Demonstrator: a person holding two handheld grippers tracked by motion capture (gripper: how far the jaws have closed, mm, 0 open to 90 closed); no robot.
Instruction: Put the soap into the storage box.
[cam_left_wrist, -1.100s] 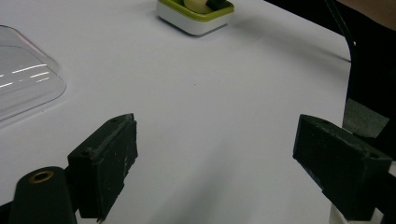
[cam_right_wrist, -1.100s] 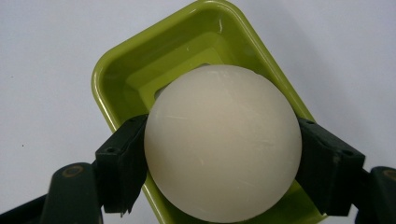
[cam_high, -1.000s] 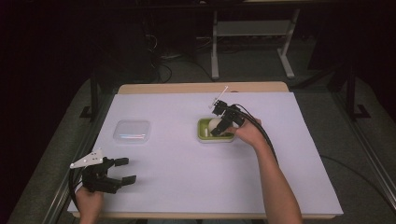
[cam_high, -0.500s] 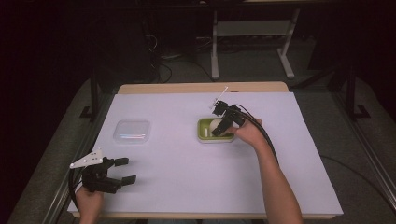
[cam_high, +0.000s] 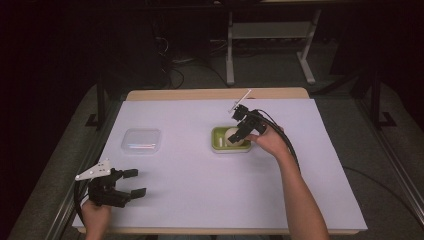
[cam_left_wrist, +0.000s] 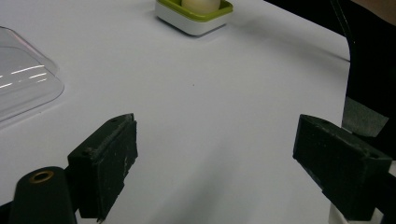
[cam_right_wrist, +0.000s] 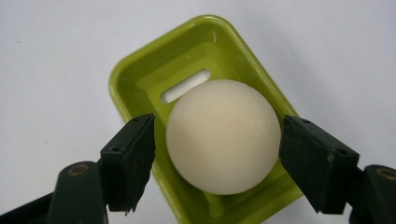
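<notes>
- Nothing much is shifting since the earlier frames: the right gripper (cam_high: 239, 131) is still hanging over the green dish (cam_high: 218, 142), and the left gripper (cam_high: 131, 182) is keeping its place at the near left of the table (cam_high: 190, 175).
- In the right gripper view, the right gripper (cam_right_wrist: 217, 151) is standing with its jaws apart on either side of the cream ball (cam_right_wrist: 223, 136); a gap is showing on the left side, while the other jaw is sitting very close to the ball, and contact there cannot be told.
- That ball is sitting inside the green dish (cam_right_wrist: 135, 79), covering most of its floor, with a white slot (cam_right_wrist: 182, 87) peeking out just beyond it.
- From above, the ball (cam_high: 231, 136) is lying in the dish right of the table's middle, with the person's right hand (cam_high: 265, 141) holding the tool just beside it.
- Its counterpart on the left (cam_left_wrist: 215, 158) is pointing across bare white tabletop, jaws spread wide and holding nothing.
- Well apart from the dish, a clear plastic lid (cam_high: 141, 141) is resting on the table's left half; its edge (cam_left_wrist: 28, 86) is showing at the left of the left gripper view, with the dish (cam_left_wrist: 194, 16) and the ball (cam_left_wrist: 201, 3) far ahead.
</notes>
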